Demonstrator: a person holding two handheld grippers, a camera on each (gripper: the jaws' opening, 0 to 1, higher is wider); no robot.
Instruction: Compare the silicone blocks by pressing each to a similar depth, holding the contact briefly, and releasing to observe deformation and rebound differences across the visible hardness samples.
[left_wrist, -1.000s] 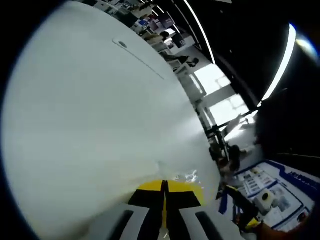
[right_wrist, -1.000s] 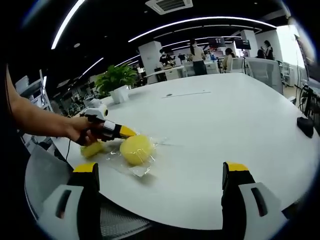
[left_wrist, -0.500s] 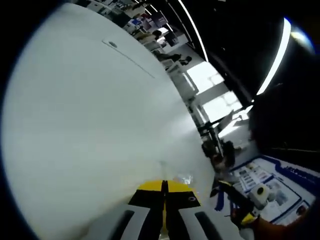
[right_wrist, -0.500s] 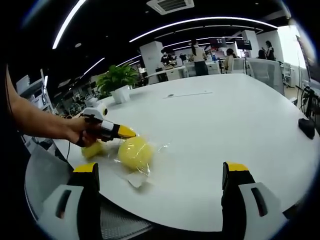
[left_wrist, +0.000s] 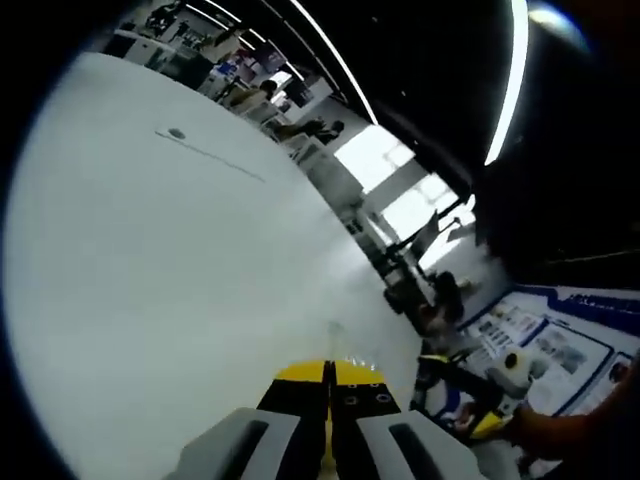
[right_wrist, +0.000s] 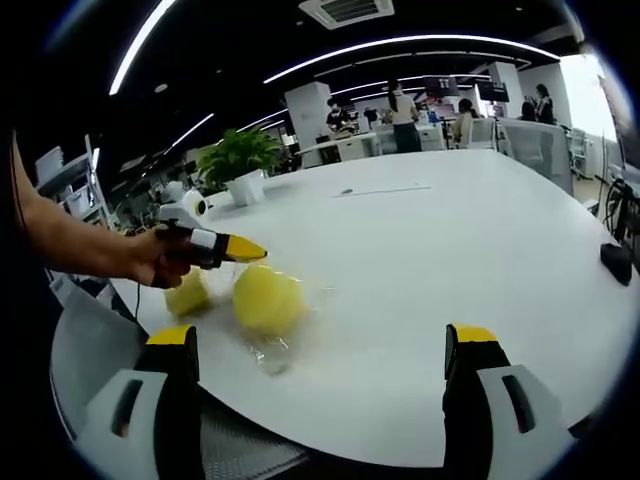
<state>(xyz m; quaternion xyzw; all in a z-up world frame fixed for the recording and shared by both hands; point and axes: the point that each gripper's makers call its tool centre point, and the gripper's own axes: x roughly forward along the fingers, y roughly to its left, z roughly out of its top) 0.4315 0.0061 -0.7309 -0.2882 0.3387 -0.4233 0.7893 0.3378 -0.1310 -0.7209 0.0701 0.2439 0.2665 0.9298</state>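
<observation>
On the table's (right_wrist: 480, 250) near left, a round yellow block (right_wrist: 267, 298) sits just below the clenched left gripper's (right_wrist: 240, 252) tip; the right gripper (right_wrist: 320, 345), released, hangs well apart.

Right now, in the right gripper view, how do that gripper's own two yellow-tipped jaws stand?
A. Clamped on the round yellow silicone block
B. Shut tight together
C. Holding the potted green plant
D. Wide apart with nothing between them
D: the right gripper has its jaws far apart over the white round table, with the round yellow silicone block lying beyond them, untouched.
</observation>
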